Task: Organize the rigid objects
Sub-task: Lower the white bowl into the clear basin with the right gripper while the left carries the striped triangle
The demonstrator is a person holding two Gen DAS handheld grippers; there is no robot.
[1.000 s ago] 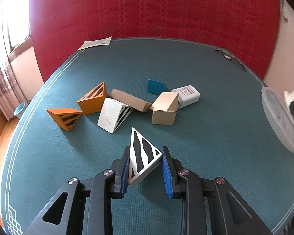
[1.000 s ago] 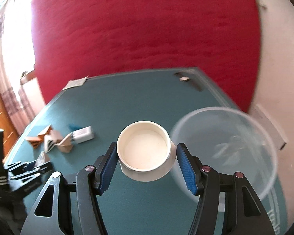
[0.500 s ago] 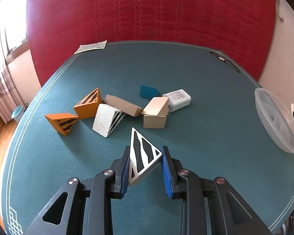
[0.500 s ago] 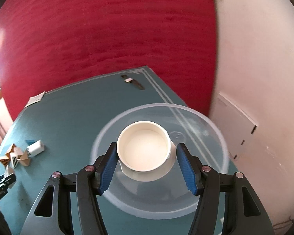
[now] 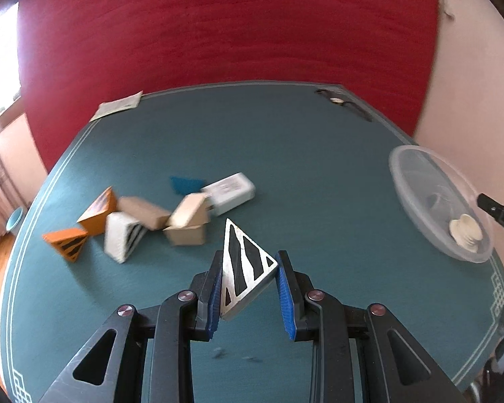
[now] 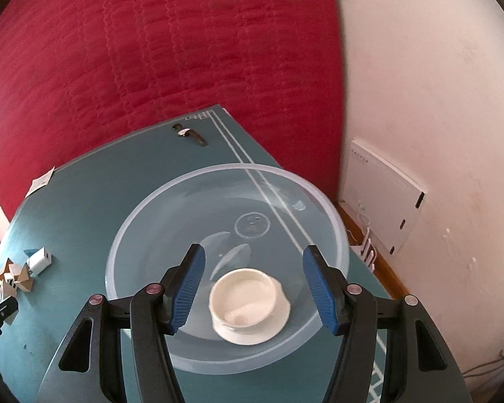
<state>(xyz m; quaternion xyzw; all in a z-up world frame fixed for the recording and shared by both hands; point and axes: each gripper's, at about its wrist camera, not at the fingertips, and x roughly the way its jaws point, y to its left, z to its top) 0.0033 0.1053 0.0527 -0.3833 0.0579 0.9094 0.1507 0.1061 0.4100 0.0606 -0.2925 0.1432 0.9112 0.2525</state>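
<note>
My left gripper is shut on a white wedge with black stripes, held above the teal table. To its right sits a clear plastic bowl with a cream cup inside. In the right wrist view my right gripper hangs open over that bowl. The cup lies tilted on the bowl's bottom, below the pads and apart from them.
A pile lies left of centre: orange striped wedges, another white striped wedge, tan blocks, a blue piece and a white charger. Paper and a dark object lie at the far corners.
The right gripper swung over the bowl; the cup left its pads and now lies in the bowl. The left gripper carried the striped wedge toward the bowl side.
</note>
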